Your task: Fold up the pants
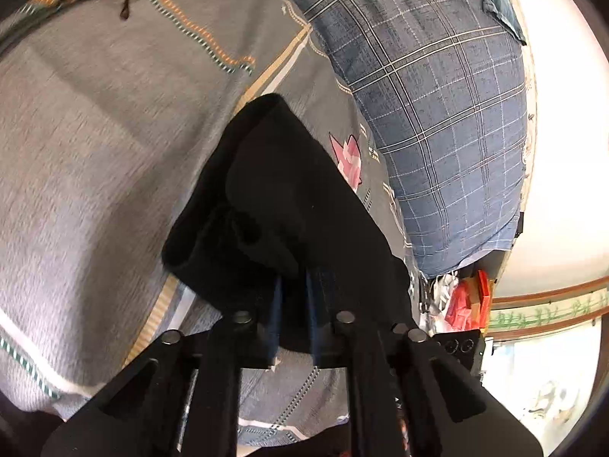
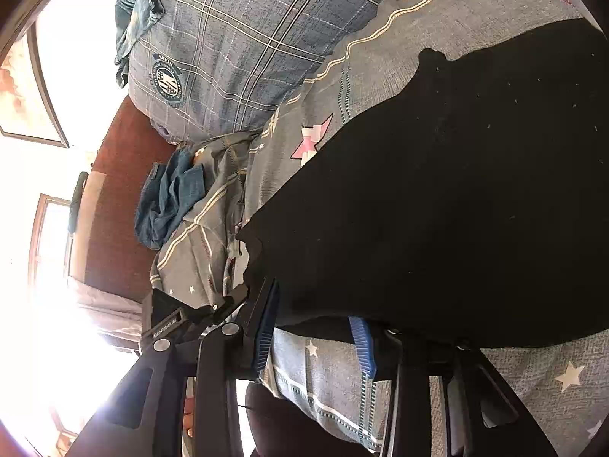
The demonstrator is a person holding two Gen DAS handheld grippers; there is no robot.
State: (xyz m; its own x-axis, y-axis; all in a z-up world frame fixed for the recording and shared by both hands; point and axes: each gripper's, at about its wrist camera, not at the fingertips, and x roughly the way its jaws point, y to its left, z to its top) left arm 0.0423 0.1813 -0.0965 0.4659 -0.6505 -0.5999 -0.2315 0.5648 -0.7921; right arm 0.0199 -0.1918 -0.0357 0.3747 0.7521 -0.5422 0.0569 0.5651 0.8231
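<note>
Left wrist view shows the left gripper (image 1: 295, 304) pinching a bunched end of the black pants (image 1: 281, 205) above the bedspread (image 1: 95, 152), while the right gripper (image 2: 316, 327), jaws fairly narrow, probably clamps the broad edge spreading rightward.

The pants (image 1: 281, 205) between the left gripper's (image 1: 295, 304) blue-padded fingers (image 1: 275, 304) are plain black. Beneath them the bedsheet (image 1: 95, 160) is grey with cream stripes, orange-and-green stitching and a pink motif (image 1: 348, 160). Beyond the jaws lies a blue plaid pillow (image 1: 437, 114). Left of the right gripper's (image 2: 316, 327) jaws sits crumpled cloth (image 2: 171, 198), possibly denim, in blue.
</note>
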